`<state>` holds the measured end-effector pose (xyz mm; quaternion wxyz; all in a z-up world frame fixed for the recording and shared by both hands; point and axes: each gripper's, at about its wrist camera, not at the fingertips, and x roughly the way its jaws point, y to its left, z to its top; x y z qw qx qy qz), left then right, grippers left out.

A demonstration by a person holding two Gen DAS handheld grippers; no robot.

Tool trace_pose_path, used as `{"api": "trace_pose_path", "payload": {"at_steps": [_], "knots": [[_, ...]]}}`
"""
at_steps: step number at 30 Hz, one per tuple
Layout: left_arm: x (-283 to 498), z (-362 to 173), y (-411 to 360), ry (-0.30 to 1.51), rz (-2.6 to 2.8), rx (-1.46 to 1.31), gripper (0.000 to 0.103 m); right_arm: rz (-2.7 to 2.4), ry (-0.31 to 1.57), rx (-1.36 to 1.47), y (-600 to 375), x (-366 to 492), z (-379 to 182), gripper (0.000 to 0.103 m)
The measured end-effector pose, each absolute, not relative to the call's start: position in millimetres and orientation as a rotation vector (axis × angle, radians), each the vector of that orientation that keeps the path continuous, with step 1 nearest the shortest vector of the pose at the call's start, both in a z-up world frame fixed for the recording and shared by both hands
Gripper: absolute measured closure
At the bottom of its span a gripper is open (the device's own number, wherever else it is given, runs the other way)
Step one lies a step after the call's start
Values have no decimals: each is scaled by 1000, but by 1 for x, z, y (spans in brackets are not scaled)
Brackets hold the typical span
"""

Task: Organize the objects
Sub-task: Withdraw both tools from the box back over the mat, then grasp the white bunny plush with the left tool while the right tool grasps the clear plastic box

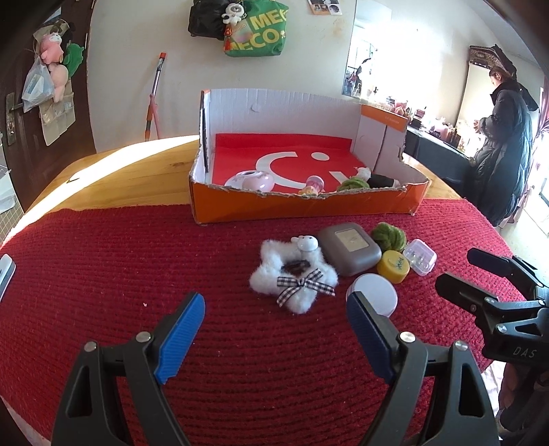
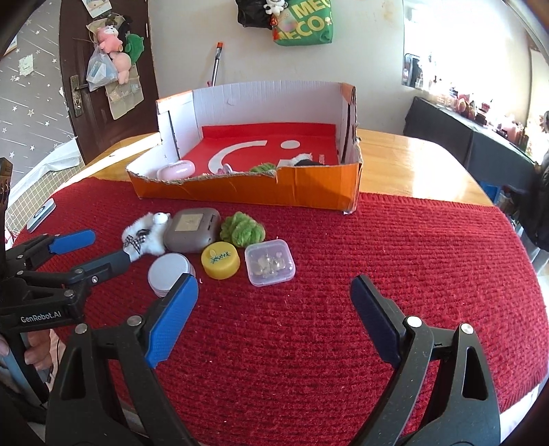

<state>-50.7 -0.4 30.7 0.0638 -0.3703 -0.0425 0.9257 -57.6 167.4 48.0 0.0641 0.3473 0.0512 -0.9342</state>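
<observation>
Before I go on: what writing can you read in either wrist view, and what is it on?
"MEG" over "ECO", partly cut off: green bag on the wall.
"GenRobot.AI": body of the left gripper, seen from the right wrist.
"DAS": body of the right gripper, seen from the left wrist.
Green scrawl on the yellow cap: not legible.
Small print on the orange box flap: too small.
Label on the grey case: blurred.

Bright daylight from right, glare on tabletop [image 2: 411,161]; sharp imgs, strong fisheye bending at edges.
</observation>
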Motion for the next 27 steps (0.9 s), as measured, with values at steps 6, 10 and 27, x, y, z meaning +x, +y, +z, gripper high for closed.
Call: {"api": "trace_pose_path", "payload": {"at_steps": [6, 10, 27], "knots": [[-60, 27, -1, -124, 2780, -1155, 17, -2809, 161, 1086, 169, -66, 43, 12], [-69, 24, -1, -109, 2768, -1196, 17, -2798, 146, 1138, 172, -75, 38, 12], [-94, 22, 12, 8, 2678, -1242, 17, -2735, 209, 1235, 174, -101, 33, 12]]}}
